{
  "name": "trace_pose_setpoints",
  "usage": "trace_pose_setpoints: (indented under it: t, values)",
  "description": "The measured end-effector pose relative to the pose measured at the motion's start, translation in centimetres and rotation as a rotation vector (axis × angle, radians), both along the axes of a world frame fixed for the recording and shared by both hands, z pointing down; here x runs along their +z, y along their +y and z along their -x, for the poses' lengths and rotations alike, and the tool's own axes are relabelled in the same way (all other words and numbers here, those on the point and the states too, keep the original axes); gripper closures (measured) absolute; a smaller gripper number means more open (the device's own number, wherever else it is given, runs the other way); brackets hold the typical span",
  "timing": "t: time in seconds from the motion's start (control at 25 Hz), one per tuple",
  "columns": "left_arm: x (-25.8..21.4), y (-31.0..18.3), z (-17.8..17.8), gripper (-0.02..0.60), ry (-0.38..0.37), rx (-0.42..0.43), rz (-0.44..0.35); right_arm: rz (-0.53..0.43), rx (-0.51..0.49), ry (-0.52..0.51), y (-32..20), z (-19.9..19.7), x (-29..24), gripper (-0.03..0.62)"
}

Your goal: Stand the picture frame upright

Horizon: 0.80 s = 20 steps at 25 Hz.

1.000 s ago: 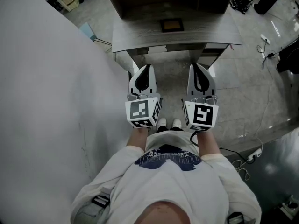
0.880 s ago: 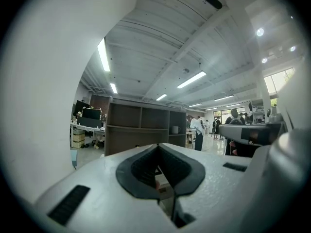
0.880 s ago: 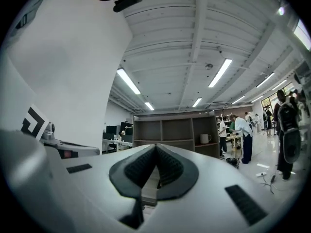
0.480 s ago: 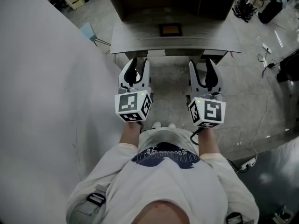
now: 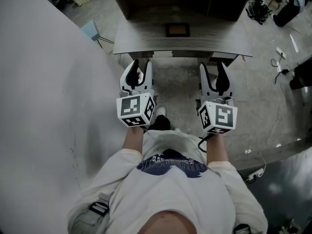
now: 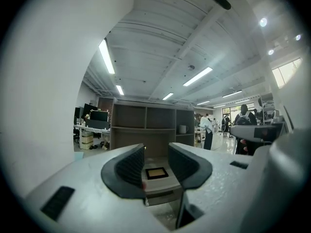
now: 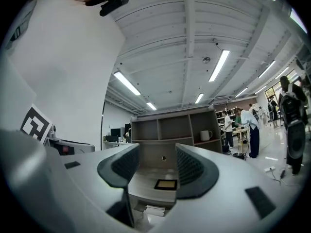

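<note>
Approach stance, task not yet begun. At left, the left gripper has its fingers spread wide w/ nothing betw. them. It's held short of the table, prob. readied for a reach. Centre: picture frame lies flat, face up, mid-table, well apart from both grippers. The right gripper has fingers likewise wide, empty. Shelf unit behind: compartments seem bare exc. a mug in the right bay.

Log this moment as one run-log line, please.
stage: before grasp | picture frame: lying flat on desk, untouched | left gripper: jaws open, empty | right gripper: jaws open, empty
</note>
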<state>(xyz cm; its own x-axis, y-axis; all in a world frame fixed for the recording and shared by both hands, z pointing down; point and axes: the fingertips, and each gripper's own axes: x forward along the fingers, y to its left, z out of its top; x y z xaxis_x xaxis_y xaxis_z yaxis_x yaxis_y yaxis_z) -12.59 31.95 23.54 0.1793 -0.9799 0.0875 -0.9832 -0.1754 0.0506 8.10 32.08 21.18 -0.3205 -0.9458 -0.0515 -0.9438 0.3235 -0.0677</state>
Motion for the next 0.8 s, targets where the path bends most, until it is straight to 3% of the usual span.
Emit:
trace_pose_setpoints:
  t: [0.4,0.8]
  values:
    - [2.0,-4.4,0.6,0.446,-0.002,0.027,0.030,0.054,0.032,0.015,-3.7,0.2,2.4,0.388]
    - [3.1,-13.8,4.0,0.446,0.035,0.052,0.057,0.076,0.065,0.057,-12.8,3.4,2.7,0.387]
